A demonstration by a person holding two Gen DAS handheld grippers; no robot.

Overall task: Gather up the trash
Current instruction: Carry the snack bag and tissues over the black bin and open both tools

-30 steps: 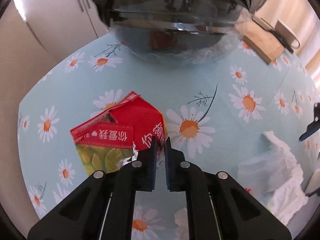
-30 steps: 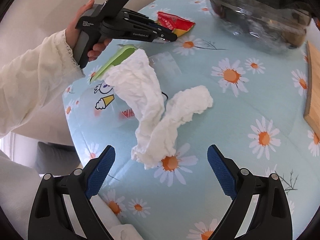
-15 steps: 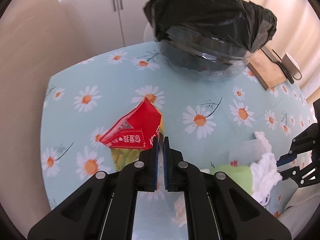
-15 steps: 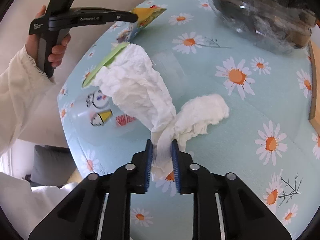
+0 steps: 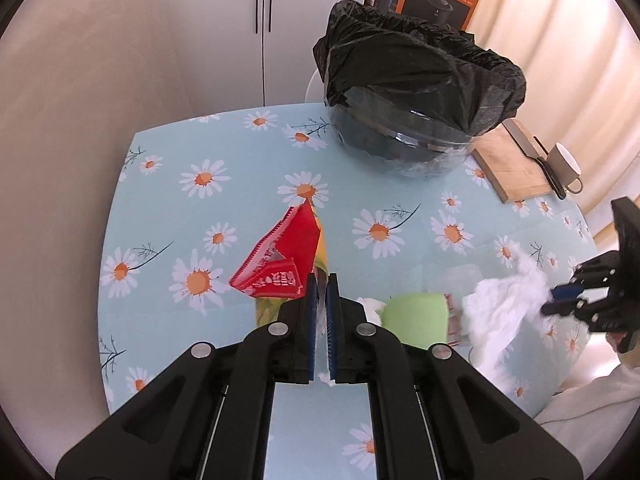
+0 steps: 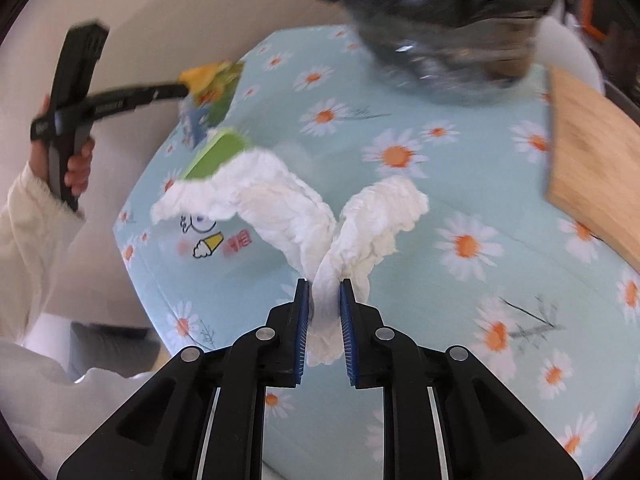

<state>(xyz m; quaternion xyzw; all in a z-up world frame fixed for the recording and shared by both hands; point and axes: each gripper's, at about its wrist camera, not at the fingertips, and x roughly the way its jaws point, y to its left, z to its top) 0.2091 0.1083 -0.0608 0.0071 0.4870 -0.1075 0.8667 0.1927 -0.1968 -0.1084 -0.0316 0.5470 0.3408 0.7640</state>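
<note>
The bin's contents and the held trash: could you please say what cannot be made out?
- Left wrist: the black bag hides the bin's inside.
- Left wrist: left gripper covers the snack wrapper's pinched edge.
- Right wrist: motion blur smears the bin and wrapper print.

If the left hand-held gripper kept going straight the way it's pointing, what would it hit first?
Probably the daisy tablecloth short of the bin, since the left hand-held gripper, shut on the red wrapper, points down at the table; depth is unclear.
</note>
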